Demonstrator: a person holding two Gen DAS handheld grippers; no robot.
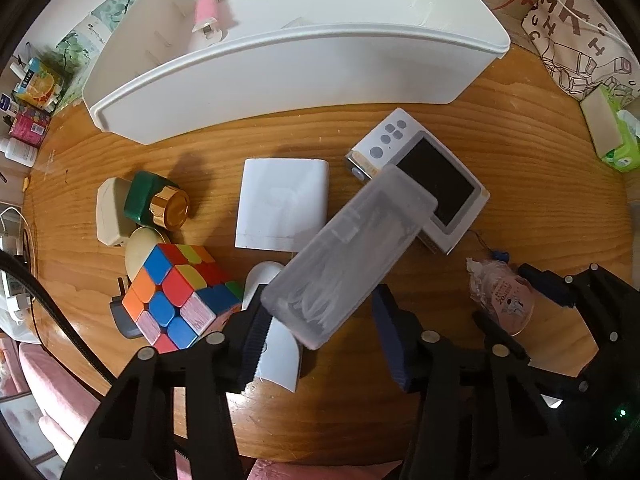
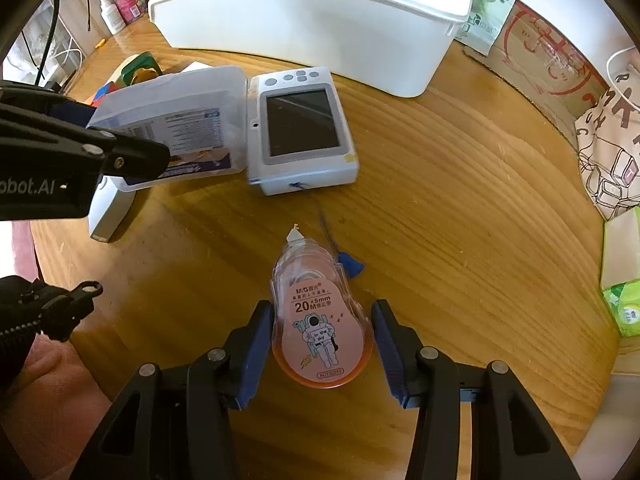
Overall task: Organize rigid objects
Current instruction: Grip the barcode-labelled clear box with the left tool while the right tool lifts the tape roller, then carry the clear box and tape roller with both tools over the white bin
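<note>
My left gripper is shut on a clear plastic box and holds it tilted above the wooden table; the box also shows in the right wrist view. My right gripper is open, its fingers on either side of a pink correction tape dispenser lying on the table; I cannot tell if they touch it. The dispenser shows in the left wrist view. A white bin with dividers stands at the back and holds a pink item.
On the table lie a white device with a dark screen, a white flat box, a Rubik's cube, a green and gold jar and a cream case. A printed bag and tissues sit right.
</note>
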